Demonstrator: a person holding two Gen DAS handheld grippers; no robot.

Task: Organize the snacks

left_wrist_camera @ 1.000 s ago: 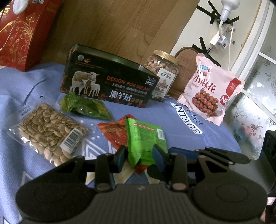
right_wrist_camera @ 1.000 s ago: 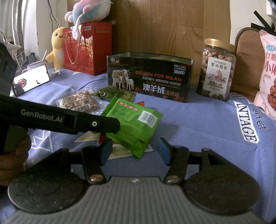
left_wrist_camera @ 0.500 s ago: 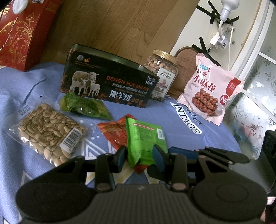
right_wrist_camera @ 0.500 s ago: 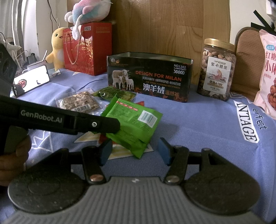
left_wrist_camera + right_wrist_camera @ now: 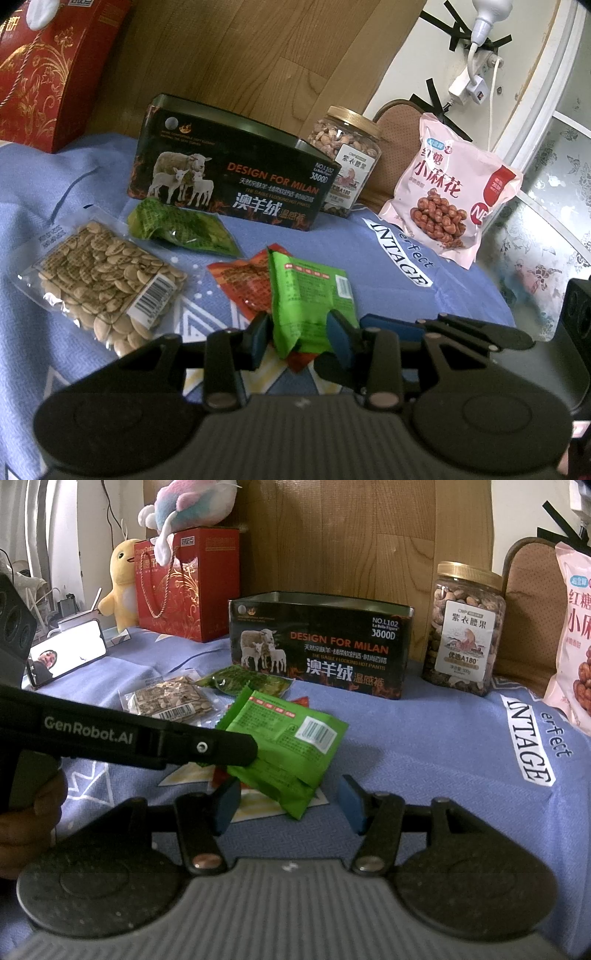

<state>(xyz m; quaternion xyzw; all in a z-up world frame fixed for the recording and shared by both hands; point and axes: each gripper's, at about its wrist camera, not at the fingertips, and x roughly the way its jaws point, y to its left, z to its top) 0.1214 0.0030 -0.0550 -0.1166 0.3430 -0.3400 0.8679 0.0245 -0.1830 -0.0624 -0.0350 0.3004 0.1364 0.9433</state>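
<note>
Your left hand-held gripper (image 5: 298, 341) pinches the green packet (image 5: 310, 299), lifted above the red packet (image 5: 240, 280); your right hand-held gripper (image 5: 290, 805) stands spread, empty, nearer.

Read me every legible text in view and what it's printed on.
"DESIGN FOR MILAN", "3800D", "澳羊绒": black tin
"紫衣腰果", "A180": nut jar
"小麻花": pink bag
"GenRobot.AI": left gripper
"NTAGE", "erfect": blue cloth
Green packet print: too small.
</note>
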